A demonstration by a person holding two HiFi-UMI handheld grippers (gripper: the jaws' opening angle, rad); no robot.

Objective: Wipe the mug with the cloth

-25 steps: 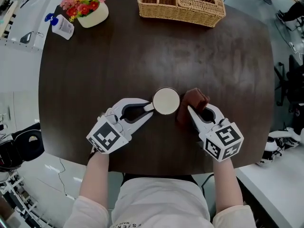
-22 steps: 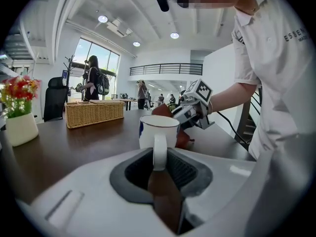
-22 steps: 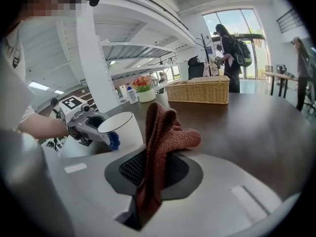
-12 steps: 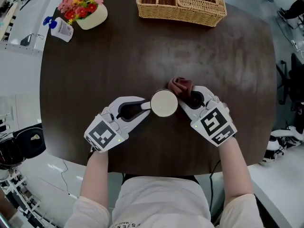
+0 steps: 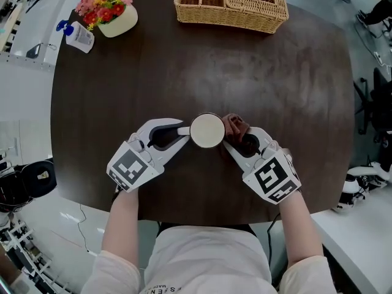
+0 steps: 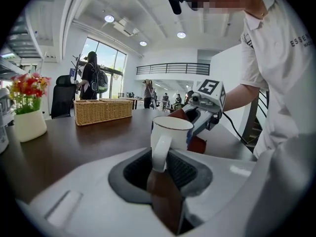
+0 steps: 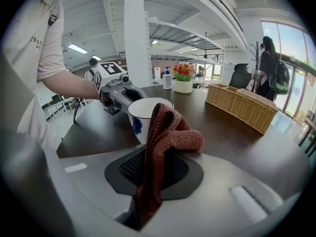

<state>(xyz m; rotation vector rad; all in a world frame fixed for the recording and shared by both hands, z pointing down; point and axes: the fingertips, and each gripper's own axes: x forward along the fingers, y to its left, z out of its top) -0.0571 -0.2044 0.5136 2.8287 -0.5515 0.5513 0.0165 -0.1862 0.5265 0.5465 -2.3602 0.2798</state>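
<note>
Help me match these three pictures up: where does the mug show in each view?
Head view: mug near the table's middle, seen from above.
Left gripper view: mug at centre, handle toward the camera.
Right gripper view: mug left of centre, partly behind the cloth.
Shared landmark: the wicker basket at the table's far edge.

Two grippers in my hands: left gripper (image 5: 182, 133), right gripper (image 5: 237, 138). Between their tips: one mug (image 5: 207, 130), one cloth (image 5: 233, 122). Well ahead of right gripper: one wicker basket (image 5: 245, 18). Well ahead of left gripper, off to its left: one flower pot (image 5: 113, 18), one pump bottle (image 5: 78, 35) just beside pot. One table (image 5: 275, 72) under everything.
</note>
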